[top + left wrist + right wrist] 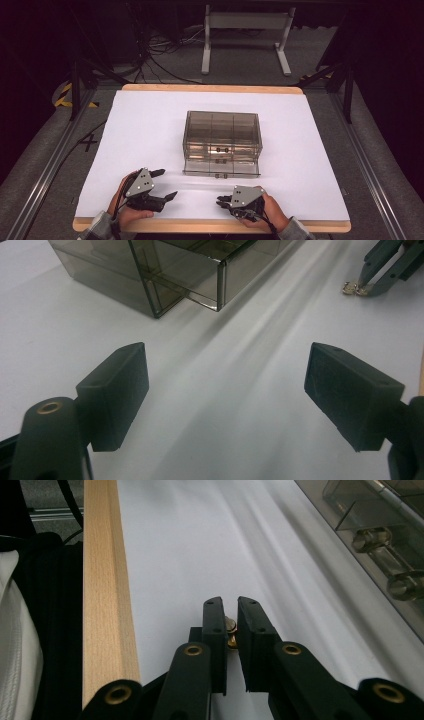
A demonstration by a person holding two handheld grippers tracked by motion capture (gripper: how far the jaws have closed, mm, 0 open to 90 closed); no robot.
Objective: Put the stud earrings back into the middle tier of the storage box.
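Observation:
A smoky clear drawer box point(222, 132) stands mid-table on a white sheet point(145, 125), its bottom drawer point(221, 168) pulled out toward me. My left gripper point(169, 183) rests near the front left, open, with nothing between its jaws point(225, 385); the box point(115, 275) and its drawer point(220, 277) lie ahead of it. My right gripper point(219, 201) sits near the front edge, shut on a small metal piece point(231, 629) that touches the sheet. The left gripper view catches the same piece point(351, 288) at the right gripper's tips point(361, 285). The drawer's clear knobs point(385, 555) lie beside the right gripper point(230, 605).
The table's wooden front edge point(102, 580) runs just beside my right gripper. Metal rails point(50, 165) flank the table. A white stand frame point(245, 35) and cables point(155, 55) are on the floor beyond the far edge.

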